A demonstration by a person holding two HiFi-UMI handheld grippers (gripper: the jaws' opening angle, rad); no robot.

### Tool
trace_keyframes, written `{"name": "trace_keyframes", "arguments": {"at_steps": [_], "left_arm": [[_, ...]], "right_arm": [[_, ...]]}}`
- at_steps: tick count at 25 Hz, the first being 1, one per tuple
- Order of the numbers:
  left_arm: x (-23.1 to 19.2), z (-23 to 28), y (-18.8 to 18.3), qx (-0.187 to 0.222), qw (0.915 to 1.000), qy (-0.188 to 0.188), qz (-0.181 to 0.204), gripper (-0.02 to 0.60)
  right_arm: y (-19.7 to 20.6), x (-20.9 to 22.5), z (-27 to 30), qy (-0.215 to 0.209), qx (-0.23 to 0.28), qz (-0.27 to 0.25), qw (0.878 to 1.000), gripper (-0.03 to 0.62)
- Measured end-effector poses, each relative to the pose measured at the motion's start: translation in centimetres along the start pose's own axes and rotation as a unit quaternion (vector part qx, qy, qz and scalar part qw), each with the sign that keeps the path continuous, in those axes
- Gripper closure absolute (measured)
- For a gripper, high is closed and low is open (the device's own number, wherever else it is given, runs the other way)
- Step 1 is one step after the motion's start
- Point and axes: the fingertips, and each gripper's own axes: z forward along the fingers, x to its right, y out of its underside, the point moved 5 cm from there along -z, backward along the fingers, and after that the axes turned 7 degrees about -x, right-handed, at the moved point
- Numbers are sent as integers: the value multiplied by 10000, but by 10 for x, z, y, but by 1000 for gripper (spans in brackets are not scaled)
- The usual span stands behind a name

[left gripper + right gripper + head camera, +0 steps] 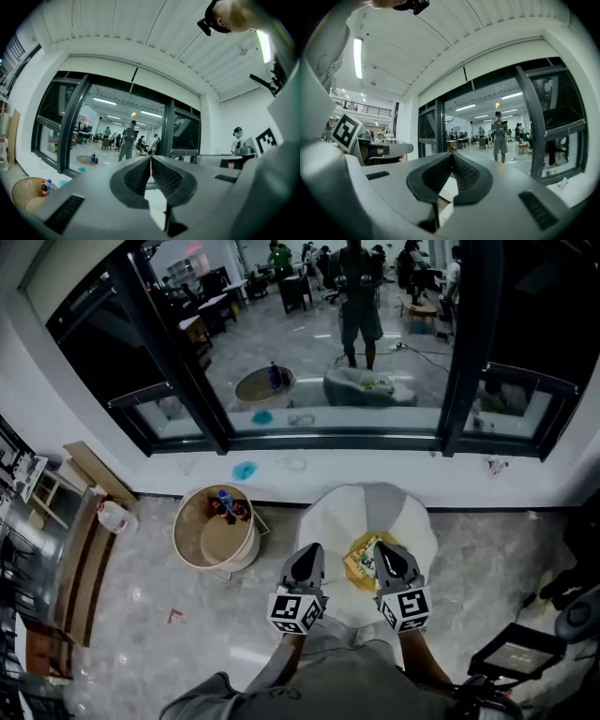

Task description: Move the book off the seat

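Note:
A yellow book (360, 560) lies on the white round seat (412, 521) on the floor below the window. Both grippers hover above the seat's near side, pointing level at the glass. My left gripper (310, 549) is left of the book, and my right gripper (382, 547) overlaps the book's right edge in the head view. Both are shut with nothing between the jaws. In the left gripper view the left gripper (150, 158) shows its pads pressed together. The right gripper (452, 155) looks the same in its own view. Neither gripper view shows the book.
A round wooden table (202, 545) with bottles (225, 505) stands left of the seat; the round table (21, 197) also shows low in the left gripper view. A white jug (114, 517) and wooden boards (89, 474) sit at the far left. A black device (516, 652) is at the lower right.

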Motion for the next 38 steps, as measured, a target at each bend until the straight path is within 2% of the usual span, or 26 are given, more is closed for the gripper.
{"name": "trace_keyframes", "arguments": {"at_steps": [4, 12, 16, 22, 24, 25, 26, 27, 29, 38], "left_arm": [[3, 14, -9, 91, 9998, 164, 13, 571], [-4, 42, -39, 422, 9978, 509, -41, 571], [-18, 34, -52, 595, 9965, 577, -116, 571], [-22, 41, -48, 540, 9968, 577, -141, 571], [-28, 36, -48, 565, 9966, 583, -98, 571], [-32, 31, -47, 569, 9967, 581, -53, 571], [-37, 28, -46, 565, 9968, 574, 6, 571], [-40, 27, -46, 564, 9968, 561, 64, 571], [-44, 28, -48, 578, 9968, 535, 129, 571], [-53, 31, -40, 518, 9973, 510, 138, 571]], "right_arm": [[-12, 3, 4, 72, 107, -71, 9999, 579], [-48, 16, 7, 543, 477, -69, 9974, 579], [-63, 11, 7, 826, 626, -189, 9944, 579], [-69, 15, 9, 846, 684, -257, 9937, 577], [-73, 7, 12, 886, 757, -448, 9922, 577], [-76, 0, 14, 981, 798, -644, 9899, 556], [-78, -5, 16, 1114, 812, -857, 9867, 383], [-79, -7, 20, 1240, 810, -1012, 9838, 292], [-78, -6, 25, 1352, 814, -1046, 9819, 284], [-56, 10, 31, 1413, 540, -584, 9868, 284]]}}
